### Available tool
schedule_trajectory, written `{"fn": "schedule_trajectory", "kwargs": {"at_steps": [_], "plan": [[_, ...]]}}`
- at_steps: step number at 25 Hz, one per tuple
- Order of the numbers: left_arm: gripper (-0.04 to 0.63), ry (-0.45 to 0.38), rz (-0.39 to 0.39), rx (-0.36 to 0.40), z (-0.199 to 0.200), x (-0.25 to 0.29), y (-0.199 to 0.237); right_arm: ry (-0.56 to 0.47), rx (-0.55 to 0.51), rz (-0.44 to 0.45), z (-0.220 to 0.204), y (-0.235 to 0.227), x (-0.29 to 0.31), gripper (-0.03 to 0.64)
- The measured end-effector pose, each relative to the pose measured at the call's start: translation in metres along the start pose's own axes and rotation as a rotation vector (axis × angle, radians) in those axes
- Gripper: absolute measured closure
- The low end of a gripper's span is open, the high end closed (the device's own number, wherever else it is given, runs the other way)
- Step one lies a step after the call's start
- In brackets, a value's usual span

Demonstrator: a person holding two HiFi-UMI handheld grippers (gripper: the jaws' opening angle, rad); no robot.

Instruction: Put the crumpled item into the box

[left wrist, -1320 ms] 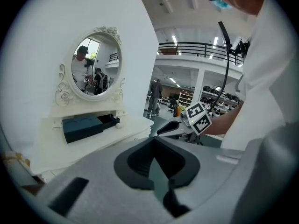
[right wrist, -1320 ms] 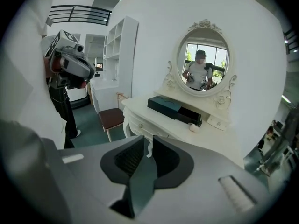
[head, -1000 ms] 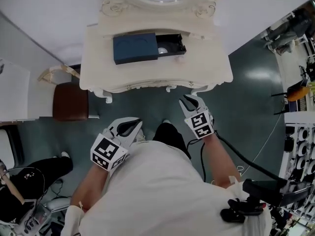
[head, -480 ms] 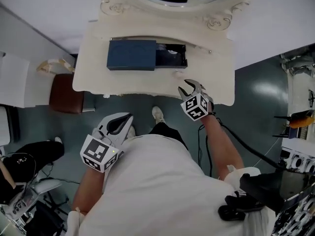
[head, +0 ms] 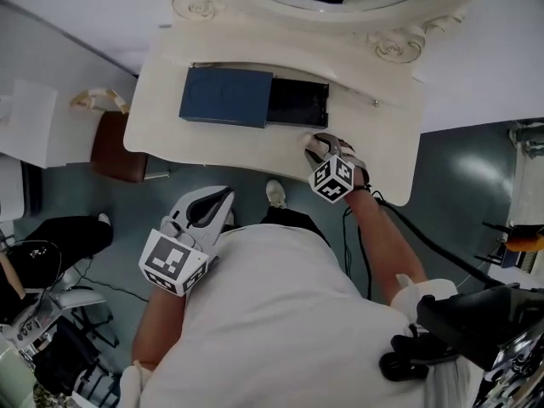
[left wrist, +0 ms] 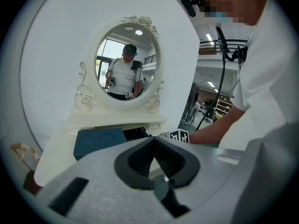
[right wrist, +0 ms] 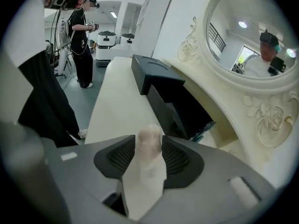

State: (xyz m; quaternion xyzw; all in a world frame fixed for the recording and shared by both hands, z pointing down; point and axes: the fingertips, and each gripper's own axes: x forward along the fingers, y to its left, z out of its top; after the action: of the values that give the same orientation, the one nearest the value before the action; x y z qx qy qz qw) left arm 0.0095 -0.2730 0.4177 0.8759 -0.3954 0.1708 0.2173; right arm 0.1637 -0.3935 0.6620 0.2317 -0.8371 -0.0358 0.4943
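At the front edge of the cream surface (head: 212, 138), the right gripper (head: 319, 145) sits just beside the open box (head: 297, 104). Its jaws have just been opening and now stand released. The white crumpled item (right wrist: 149, 146) stands between them, outside the box. Left gripper (left wrist: 154, 148): away from the surface, jaws clenched, empty.

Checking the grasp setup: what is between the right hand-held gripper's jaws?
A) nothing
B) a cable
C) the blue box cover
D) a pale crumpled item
D: in the right gripper view the crumpled item stands between the jaws of the right hand-held gripper. The jaws have just been opening. The box lies further along the table.
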Motion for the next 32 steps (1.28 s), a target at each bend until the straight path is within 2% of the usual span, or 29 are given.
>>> {"fn": "schedule_trajectory", "kwargs": {"at_steps": [4, 10, 16, 20, 25, 32], "plan": [[0.594, 0.006, 0.023, -0.015, 0.003, 0.011, 0.003, -0.016, -0.012, 0.006, -0.001, -0.005, 0.001, 0.474], [0.594, 0.007, 0.02, -0.006, 0.016, 0.031, 0.006, -0.051, 0.012, 0.069, 0.009, -0.006, -0.021, 0.492], [0.594, 0.004, 0.017, 0.004, 0.03, 0.049, 0.01, -0.113, 0.01, 0.149, 0.037, -0.013, -0.053, 0.497], [0.594, 0.001, 0.025, -0.003, 0.035, 0.055, 0.017, -0.156, 0.008, 0.136, 0.061, -0.038, -0.061, 0.499], [0.594, -0.008, 0.056, -0.016, 0.039, 0.056, 0.025, -0.163, -0.042, 0.115, 0.081, -0.067, -0.037, 0.5], [0.594, -0.011, 0.138, -0.057, 0.036, 0.048, 0.044, -0.126, -0.132, 0.108, 0.096, -0.088, 0.018, 0.5]]}}
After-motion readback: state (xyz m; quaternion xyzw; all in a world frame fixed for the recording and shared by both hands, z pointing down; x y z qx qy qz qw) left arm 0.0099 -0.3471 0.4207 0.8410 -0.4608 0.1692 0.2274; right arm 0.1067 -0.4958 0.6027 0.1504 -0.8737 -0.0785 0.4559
